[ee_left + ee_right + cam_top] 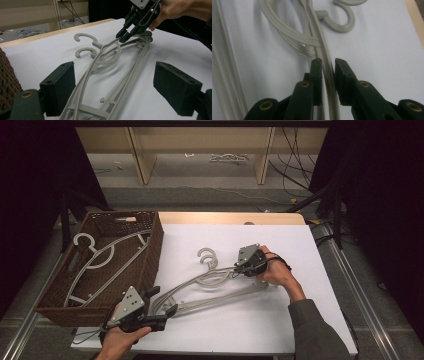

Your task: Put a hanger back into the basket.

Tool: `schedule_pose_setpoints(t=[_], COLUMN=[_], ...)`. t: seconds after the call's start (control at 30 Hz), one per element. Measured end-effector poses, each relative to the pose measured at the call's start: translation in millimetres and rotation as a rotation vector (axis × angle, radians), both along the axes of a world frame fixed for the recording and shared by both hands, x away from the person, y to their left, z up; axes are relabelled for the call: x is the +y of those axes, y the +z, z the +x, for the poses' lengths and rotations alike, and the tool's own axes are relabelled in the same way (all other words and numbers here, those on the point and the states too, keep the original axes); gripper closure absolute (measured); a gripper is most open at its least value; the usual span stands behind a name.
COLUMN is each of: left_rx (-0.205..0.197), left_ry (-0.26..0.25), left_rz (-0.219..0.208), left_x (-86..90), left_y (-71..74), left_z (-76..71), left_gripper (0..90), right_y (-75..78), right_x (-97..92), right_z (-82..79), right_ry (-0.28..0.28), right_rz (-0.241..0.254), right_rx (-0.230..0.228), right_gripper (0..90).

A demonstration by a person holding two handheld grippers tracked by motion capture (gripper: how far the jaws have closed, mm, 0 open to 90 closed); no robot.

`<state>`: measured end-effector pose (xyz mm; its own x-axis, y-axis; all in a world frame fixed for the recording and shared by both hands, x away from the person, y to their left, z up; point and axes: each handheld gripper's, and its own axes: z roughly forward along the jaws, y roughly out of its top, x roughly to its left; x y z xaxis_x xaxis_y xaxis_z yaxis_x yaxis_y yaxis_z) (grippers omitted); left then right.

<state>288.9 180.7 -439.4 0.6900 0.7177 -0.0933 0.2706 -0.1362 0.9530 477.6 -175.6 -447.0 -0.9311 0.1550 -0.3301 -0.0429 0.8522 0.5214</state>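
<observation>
two stacked grey plastic hangers [210, 285] lie flat on the white table [300, 245], long axis diagonal, hooks toward the far edge. right gripper [239, 270] pinches an upper arm; left gripper [165, 302] spread around the lower end. woven wicker basket [152, 245] alongside.

On the table [300, 320] a basket [150, 245] stands at the left edge, with hangers [107, 257] lying flat inside it, their hooks toward its far left corner. To the right of the basket, near the table's middle, two stacked hangers [210, 287] lie on the surface, hooks pointing to the far side and their bars running from near left to right. The left gripper [162, 302] sits at the near left end of this stack, just beside the basket's near right corner. The right gripper [236, 268] is at the stack's right shoulder, its jaws either side of the top hanger's arm [327, 75]. Behind the table, wooden legs [137, 155] stand on the floor.
</observation>
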Motion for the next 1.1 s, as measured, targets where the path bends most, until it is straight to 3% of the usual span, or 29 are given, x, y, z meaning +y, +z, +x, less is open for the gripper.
schedule_pose_setpoints(t=[0.13, 0.23, 0.37, 0.43, 0.63, 0.77, 0.93, 1.1], left_rx=[-0.006, -0.006, -0.022, -0.013, 0.012, 0.018, 0.070, 0.103], left_ry=[0.000, 0.006, -0.006, 0.002, 0.006, 0.007, -0.016, -0.013], left_rz=[0.020, -0.002, 0.001, 0.015, 0.075, 0.115, 0.181, 0.204], left_x=[0.2, -1.1, -3.9, -8.0, -26.5, -38.4, -54.6, -69.7], left_y=[1.7, 4.7, 11.3, 14.4, 17.9, 22.1, 27.7, 30.7], left_z=[0.8, 1.0, 4.3, 5.7, 14.6, 26.5, 48.4, 69.2], left_gripper=[17.6, 17.6, 17.6, 17.6, 18.4, 18.9, 19.4, 21.0], right_y=[7.6, 12.4, 18.3, 21.8, 28.2, 32.4, 39.2, 44.9], right_x=[-4.1, -6.8, -10.2, -11.9, -16.6, -18.8, -21.8, -21.5], right_z=[-5.5, -10.1, -17.7, -19.4, -27.3, -33.2, -41.2, -49.2], right_ry=[0.023, 0.030, 0.043, 0.060, 0.064, 0.082, 0.091, 0.112], right_rz=[0.001, 0.006, -0.005, -0.007, 0.001, 0.011, 0.031, 0.031], right_rx=[-0.041, -0.077, -0.099, -0.127, -0.135, -0.136, -0.152, -0.170], right_gripper=[79.1, 79.9, 80.8, 81.3, 81.8, 82.1, 82.4, 82.4])
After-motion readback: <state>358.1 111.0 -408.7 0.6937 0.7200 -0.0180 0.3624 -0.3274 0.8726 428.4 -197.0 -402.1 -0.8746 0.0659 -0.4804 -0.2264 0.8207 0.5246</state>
